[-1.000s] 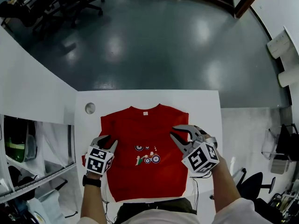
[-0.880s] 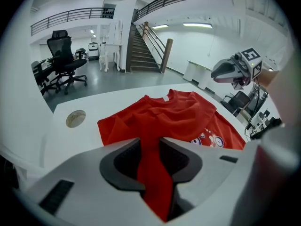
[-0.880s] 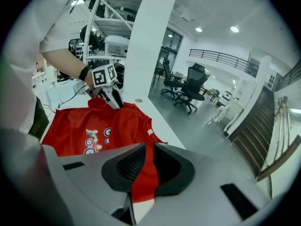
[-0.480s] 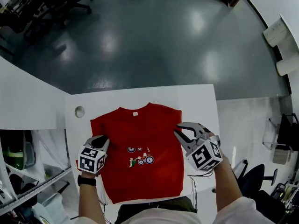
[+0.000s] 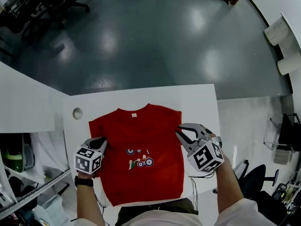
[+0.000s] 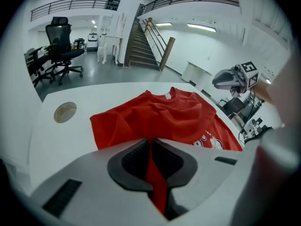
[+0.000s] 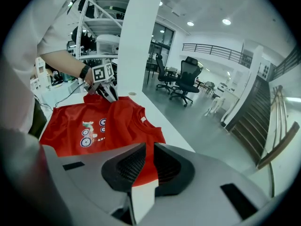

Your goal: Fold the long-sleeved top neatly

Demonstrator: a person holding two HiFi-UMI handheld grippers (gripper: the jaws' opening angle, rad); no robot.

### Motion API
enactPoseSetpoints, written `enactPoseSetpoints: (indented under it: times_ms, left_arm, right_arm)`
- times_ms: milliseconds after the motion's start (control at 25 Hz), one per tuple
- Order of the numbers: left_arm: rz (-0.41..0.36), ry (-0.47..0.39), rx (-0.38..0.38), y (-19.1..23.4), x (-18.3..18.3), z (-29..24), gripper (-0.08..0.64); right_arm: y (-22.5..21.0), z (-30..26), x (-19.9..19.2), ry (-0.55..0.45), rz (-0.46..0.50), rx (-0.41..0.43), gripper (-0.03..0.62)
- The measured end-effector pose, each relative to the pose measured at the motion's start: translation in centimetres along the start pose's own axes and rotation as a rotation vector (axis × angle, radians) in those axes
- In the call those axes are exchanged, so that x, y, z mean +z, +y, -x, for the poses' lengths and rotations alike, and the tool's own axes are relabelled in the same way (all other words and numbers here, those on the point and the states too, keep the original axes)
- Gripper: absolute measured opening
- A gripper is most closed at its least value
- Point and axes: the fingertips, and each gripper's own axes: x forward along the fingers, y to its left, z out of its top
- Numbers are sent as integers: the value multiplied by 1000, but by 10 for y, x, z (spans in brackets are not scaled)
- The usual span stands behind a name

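A red long-sleeved top point(image 5: 141, 145) lies flat on the white table point(image 5: 197, 102), collar away from me and a printed picture on its chest. My left gripper point(image 5: 99, 142) sits at the top's left edge. Its jaws have just been closing, and in the left gripper view point(image 6: 150, 161) the pads pinch a strip of red cloth point(image 6: 174, 114). My right gripper point(image 5: 181, 132) rests at the top's right edge. In the right gripper view point(image 7: 143, 168) its jaws are almost together, with the red hem point(image 7: 94, 126) in the narrow gap.
A round cable hole point(image 5: 77, 113) sits in the table by the top's left shoulder. The table's far edge drops to a grey floor with office chairs point(image 5: 61, 4). Shelving stands to my left, and cables point(image 5: 195, 185) hang at the near right edge.
The left jaws have closed onto the top's left edge. The right gripper has shifted slightly toward the top's right edge. The head view has drifted, so the table sits a little lower left.
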Motion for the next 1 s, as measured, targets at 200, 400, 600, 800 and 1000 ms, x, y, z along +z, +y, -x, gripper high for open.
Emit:
enactPoseSetpoints:
  times_ms: [200,400,600,800,1000]
  left_arm:
    - [-40,-36,35,-3,5,23,32]
    - [-37,-60,27,-9,1,41,32]
    - [-16,-57,32,-9,-11,45,32]
    - [-17,-67,45,-7,-11,47,32]
    - [-20,-68,60,-5,-14,51,32]
  right_arm:
    - [0,-4,-8,26,0,7,61]
    - [7,-14,-19,65,1,37,61]
    - [23,-33,-38,132,10,103,62]
    - [29,-49,-54,193,36,143,66]
    - [35,-63,-75,291,91,206,87]
